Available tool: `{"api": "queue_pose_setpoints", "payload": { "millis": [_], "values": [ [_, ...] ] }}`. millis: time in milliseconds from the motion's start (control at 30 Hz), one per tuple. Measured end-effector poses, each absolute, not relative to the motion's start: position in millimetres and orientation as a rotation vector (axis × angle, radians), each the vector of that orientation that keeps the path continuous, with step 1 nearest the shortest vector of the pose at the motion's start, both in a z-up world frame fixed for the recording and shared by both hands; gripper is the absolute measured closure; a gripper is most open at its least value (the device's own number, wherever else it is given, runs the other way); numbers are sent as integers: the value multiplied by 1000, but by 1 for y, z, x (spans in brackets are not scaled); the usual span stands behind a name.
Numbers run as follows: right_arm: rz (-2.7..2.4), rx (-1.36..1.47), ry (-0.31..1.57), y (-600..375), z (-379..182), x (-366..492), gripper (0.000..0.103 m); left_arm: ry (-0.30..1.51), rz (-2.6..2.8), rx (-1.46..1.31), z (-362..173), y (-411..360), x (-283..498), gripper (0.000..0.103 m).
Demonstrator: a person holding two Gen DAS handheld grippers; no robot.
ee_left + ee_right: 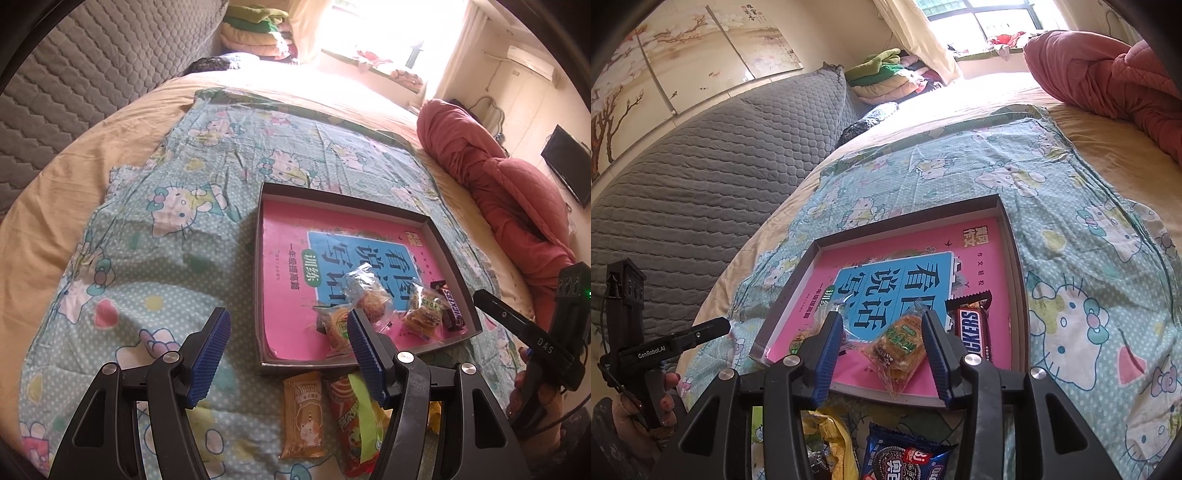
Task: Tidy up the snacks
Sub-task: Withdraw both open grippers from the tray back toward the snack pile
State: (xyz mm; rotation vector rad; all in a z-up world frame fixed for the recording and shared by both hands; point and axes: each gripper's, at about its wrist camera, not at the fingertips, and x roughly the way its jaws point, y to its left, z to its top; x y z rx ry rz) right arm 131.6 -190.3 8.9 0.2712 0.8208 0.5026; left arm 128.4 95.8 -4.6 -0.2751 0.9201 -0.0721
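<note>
**Snacks gathering in the pink-lined box**

A shallow grey box (456, 295) lies on the cartoon-cat bedsheet (155, 258), its floor a pink book cover. In its near end, left to right: a round cookie packet (334, 326), a clear-wrapped brown ball (369, 301), a clear cracker packet (899, 349) and a Snickers bar (971, 332). The left gripper (288, 354) hangs spread and empty. The right gripper (882, 350) straddles the cracker packet, pads apart from it.

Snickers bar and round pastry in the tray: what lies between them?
A clear-wrapped biscuit pack lies between the Snickers bar and the round pastry, seen in the left wrist view.
</note>
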Motion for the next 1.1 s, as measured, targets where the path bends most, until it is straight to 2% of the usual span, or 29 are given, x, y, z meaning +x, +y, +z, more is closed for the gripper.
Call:
{"api": "queue_pose_setpoints", "payload": {
  "millis": [1100],
  "values": [
    [431, 202, 850, -200, 12, 88, 57, 968, -95, -204, -5, 69, 99, 36]
  ]
}}
